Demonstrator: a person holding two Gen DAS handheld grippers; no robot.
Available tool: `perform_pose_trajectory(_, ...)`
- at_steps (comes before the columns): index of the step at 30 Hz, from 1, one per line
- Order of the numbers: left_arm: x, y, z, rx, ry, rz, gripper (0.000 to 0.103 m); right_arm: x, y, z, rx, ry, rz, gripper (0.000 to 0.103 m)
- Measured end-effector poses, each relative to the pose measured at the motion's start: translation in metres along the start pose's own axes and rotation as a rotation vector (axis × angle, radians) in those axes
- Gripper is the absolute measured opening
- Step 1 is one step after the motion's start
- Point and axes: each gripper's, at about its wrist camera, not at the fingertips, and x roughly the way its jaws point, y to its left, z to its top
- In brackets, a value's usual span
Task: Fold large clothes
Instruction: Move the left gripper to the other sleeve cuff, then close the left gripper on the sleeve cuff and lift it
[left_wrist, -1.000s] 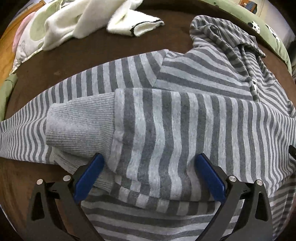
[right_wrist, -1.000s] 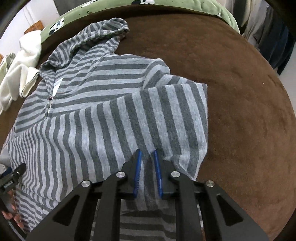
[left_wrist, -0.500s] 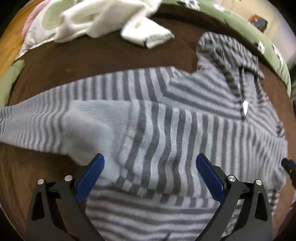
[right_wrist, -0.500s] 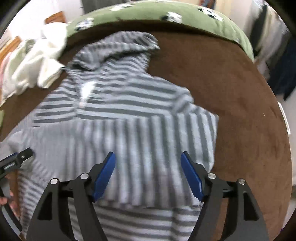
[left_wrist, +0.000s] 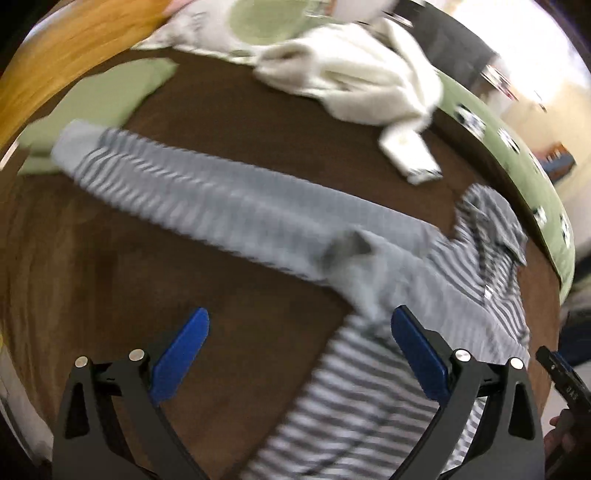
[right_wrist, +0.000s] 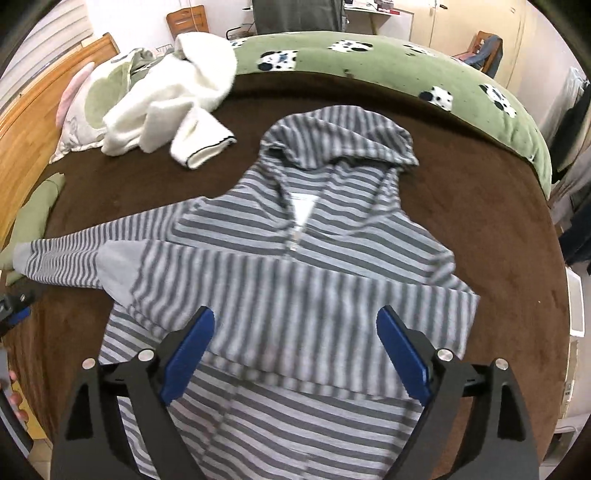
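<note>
A grey striped hoodie (right_wrist: 317, 236) lies flat on the brown bed cover (right_wrist: 498, 206), hood at the far end. One sleeve is folded across its chest, the other sleeve (left_wrist: 207, 206) stretches out to the left. My right gripper (right_wrist: 295, 350) hangs above the folded sleeve, its jaws opening wide with nothing between the pads. My left gripper (left_wrist: 299, 350) is open and empty above the cover, just left of the hoodie's body (left_wrist: 369, 398). The left wrist view is blurred by motion.
A white fleece garment (right_wrist: 166, 99) lies crumpled at the far left of the bed, beside a pale pillow (right_wrist: 79, 122). A green panda-print blanket (right_wrist: 369, 55) rims the far edge. A wooden headboard (right_wrist: 33, 107) stands at the left. Part of a hand (right_wrist: 14, 402) shows at the left edge.
My right gripper let go of the folded sleeve, opened wide and rose. My left gripper stayed open, lifted and swung left off the cuff toward the stretched sleeve.
</note>
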Motion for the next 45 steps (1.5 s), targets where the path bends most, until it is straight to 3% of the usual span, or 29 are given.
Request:
perform_pose_trajectory(8,0.024,0.148,0.052,-0.16,-0.05,0.115,0.097,0.039,0.063,-0.003,0.041,0.007,-0.057,0.089)
perform_pose_trajectory(14,0.058,0.228,0.099,-0.228,-0.093,0.172,0.097,0.081,0.104,-0.002,0.045,0.021,-0.086,0.089)
perform_pose_trajectory(19,0.086,0.27,0.118,-0.342,-0.092,0.134,0.097,0.107,0.144,0.011,-0.062,-0.025,-0.121,0.089)
perform_pose_trajectory(23,0.111,0.29,0.121,-0.449,-0.052,0.033,0.095,0.121,0.159,0.024,-0.064,-0.02,-0.115,0.089)
perform_pose_trajectory(27,0.114,0.284,0.124,-0.432,-0.051,0.02,0.093,0.124,0.165,0.033,-0.074,-0.025,-0.115,0.089)
perform_pose_trajectory(28,0.115,0.282,0.125,-0.433,-0.048,-0.002,0.09,0.124,0.166,0.034,-0.078,-0.026,-0.114,0.089)
perform_pose_trajectory(31,0.115,0.278,0.128,-0.42,-0.04,0.004,0.064,0.123,0.167,0.036,-0.082,-0.026,-0.114,0.089)
perform_pose_trajectory(33,0.113,0.276,0.13,-0.42,-0.038,0.007,0.035,0.121,0.165,0.037,-0.077,-0.027,-0.117,0.089)
perform_pose_trajectory(35,0.112,0.274,0.132,-0.428,-0.039,-0.022,0.022,0.119,0.162,0.038,-0.069,-0.03,-0.118,0.089)
perform_pose_trajectory(38,0.107,0.259,0.138,-0.378,-0.062,-0.008,0.013,0.118,0.157,0.038,-0.058,-0.029,-0.121,0.089)
perform_pose_trajectory(45,0.095,0.24,0.141,-0.288,-0.092,0.032,0.011,0.141,0.162,0.04,-0.062,0.013,-0.119,0.088)
